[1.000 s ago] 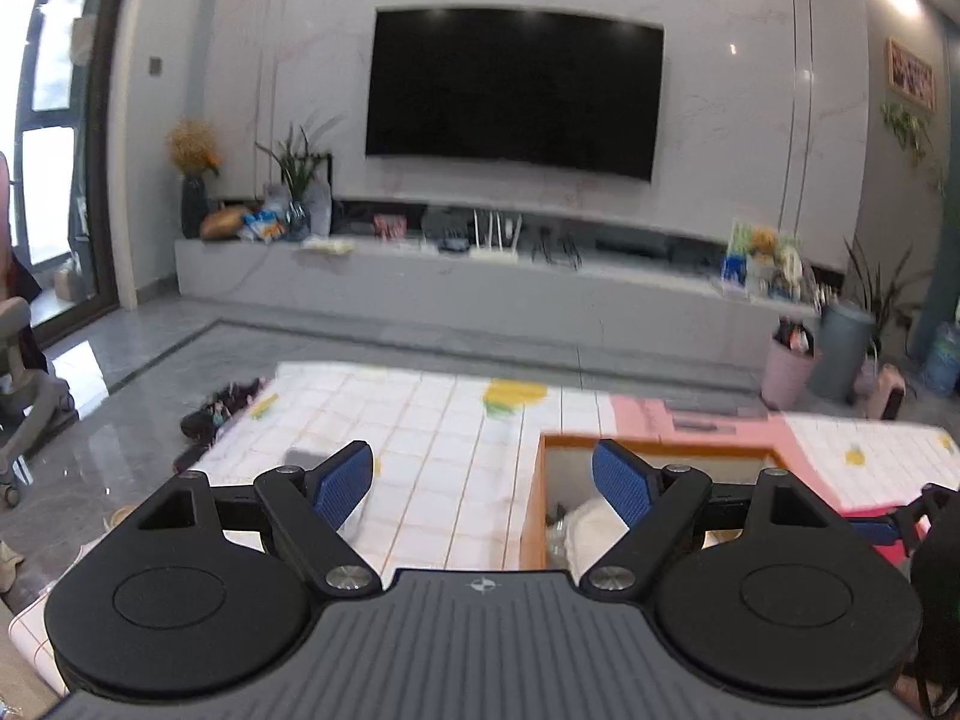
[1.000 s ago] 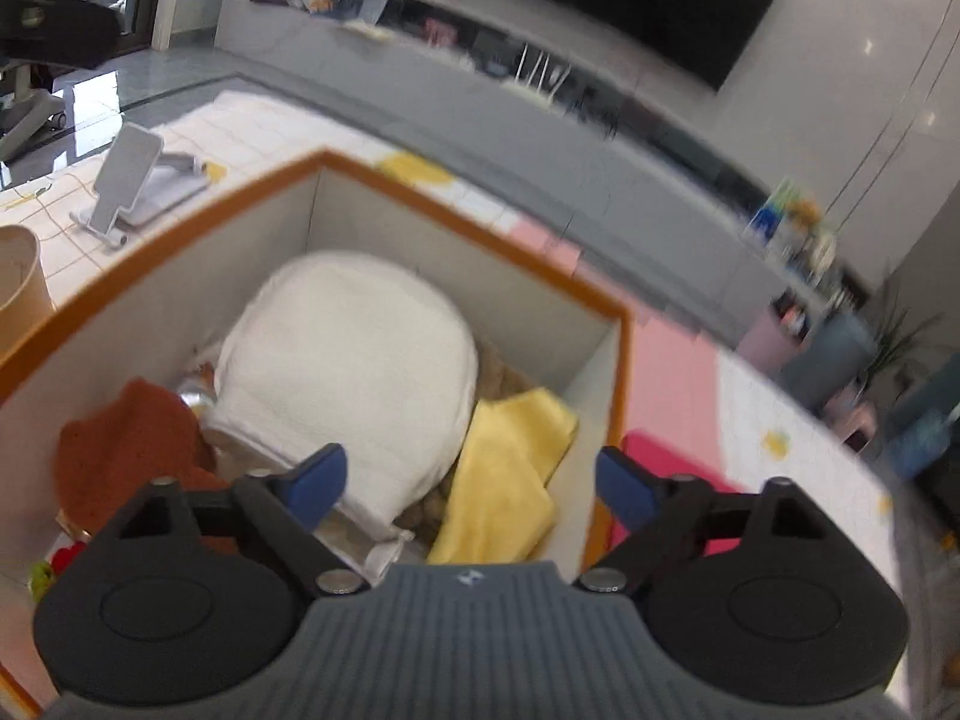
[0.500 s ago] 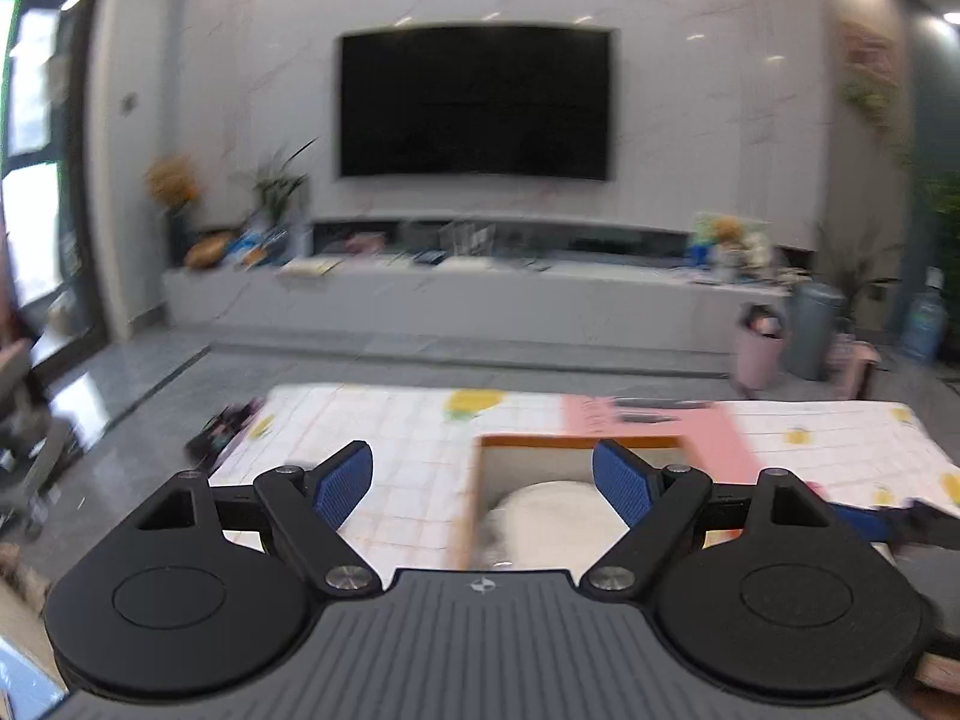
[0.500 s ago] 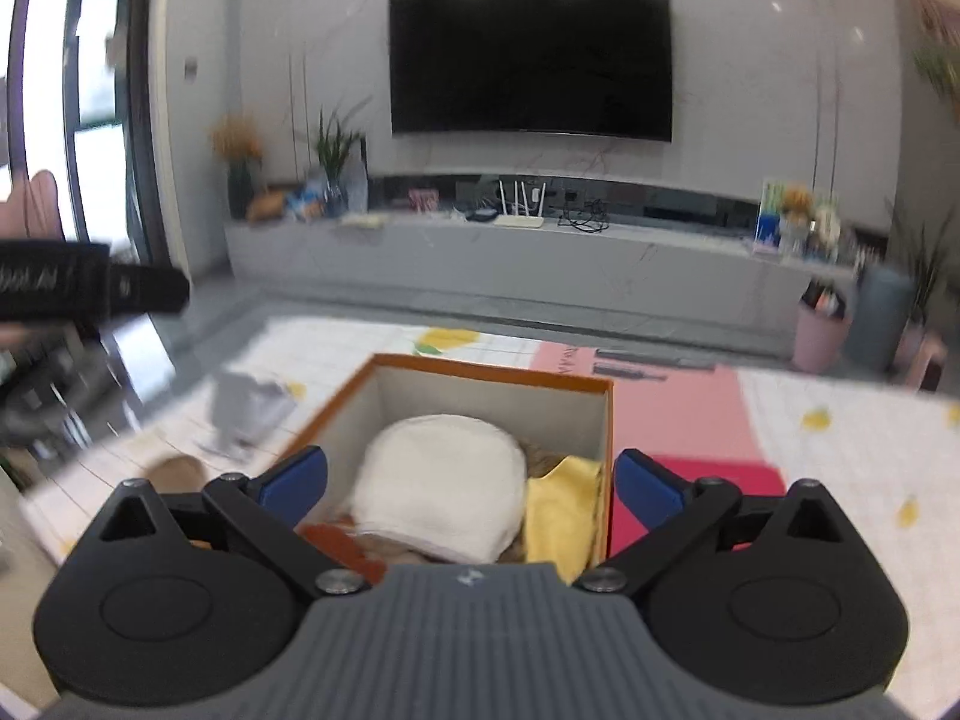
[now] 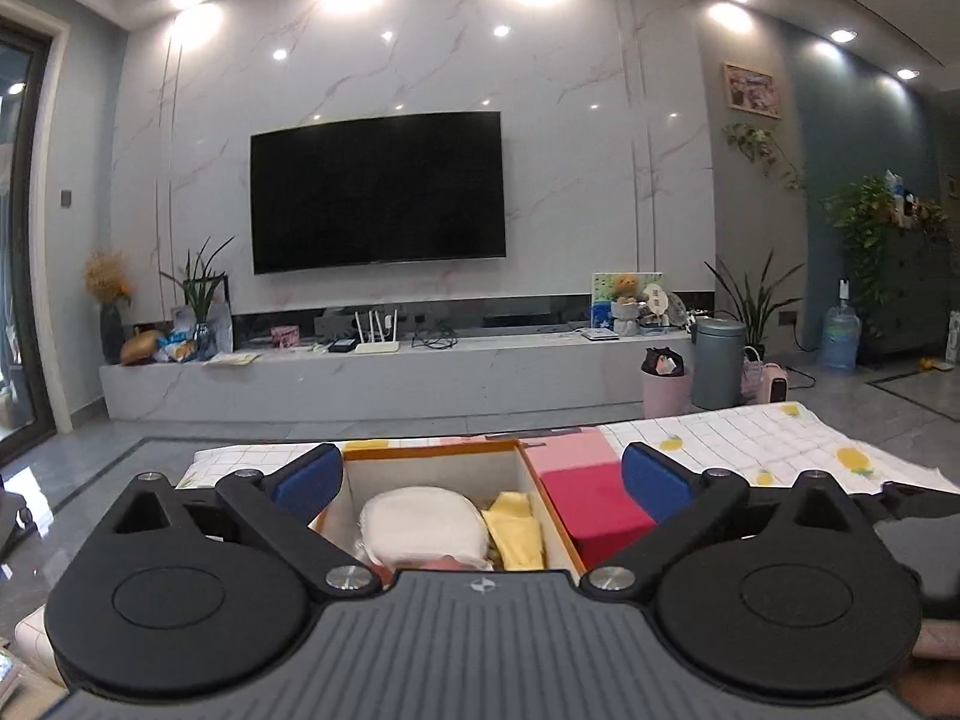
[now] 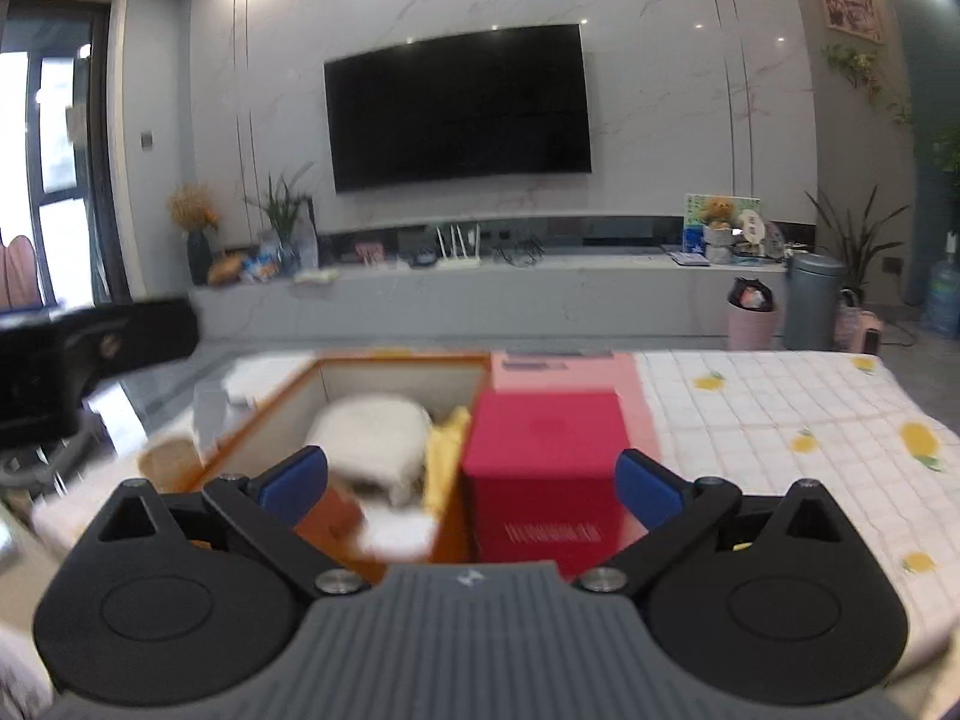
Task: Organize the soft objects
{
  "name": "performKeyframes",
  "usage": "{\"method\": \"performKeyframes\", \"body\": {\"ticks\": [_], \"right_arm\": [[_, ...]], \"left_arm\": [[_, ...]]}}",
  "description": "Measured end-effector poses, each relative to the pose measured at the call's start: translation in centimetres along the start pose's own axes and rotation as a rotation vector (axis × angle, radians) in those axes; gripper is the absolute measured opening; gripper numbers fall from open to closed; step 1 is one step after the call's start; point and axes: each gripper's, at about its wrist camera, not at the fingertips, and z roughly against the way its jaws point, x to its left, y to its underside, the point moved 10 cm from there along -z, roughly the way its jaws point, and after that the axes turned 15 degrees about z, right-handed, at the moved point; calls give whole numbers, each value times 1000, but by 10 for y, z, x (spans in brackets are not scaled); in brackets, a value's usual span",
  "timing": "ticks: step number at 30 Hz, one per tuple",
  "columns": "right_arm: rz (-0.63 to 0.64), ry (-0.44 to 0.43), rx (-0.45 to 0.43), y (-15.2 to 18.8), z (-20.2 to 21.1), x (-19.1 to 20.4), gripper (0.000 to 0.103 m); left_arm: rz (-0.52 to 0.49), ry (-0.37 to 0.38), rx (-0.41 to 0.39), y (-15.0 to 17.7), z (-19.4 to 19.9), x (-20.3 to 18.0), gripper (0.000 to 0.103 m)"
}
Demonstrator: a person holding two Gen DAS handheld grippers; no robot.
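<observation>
White cushion (image 5: 423, 519) in orange-rimmed box (image 5: 432, 450), beyond wide-spread left tool (image 5: 480, 480)

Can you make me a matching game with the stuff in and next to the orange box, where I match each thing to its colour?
Things:
1. round cushion
2. folded cloth
3. closed box beside the orange box
4. television

Colours:
A. black
B. red
C. white
D. yellow

Pairs: 1-C, 2-D, 3-B, 4-A
</observation>
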Motion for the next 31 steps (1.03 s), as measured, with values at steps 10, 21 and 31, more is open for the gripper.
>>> {"method": "performKeyframes", "body": {"ticks": [10, 21, 31], "right_arm": [[-19, 1, -20, 39, 36, 8, 100], [45, 46, -29, 47, 34, 0, 100], [41, 48, -23, 50, 35, 1, 100]], "left_arm": [[-80, 39, 27, 44, -2, -23, 103], [-59, 23, 43, 64, 2, -31, 103], [-43, 8, 60, 63, 3, -27, 103]]}}
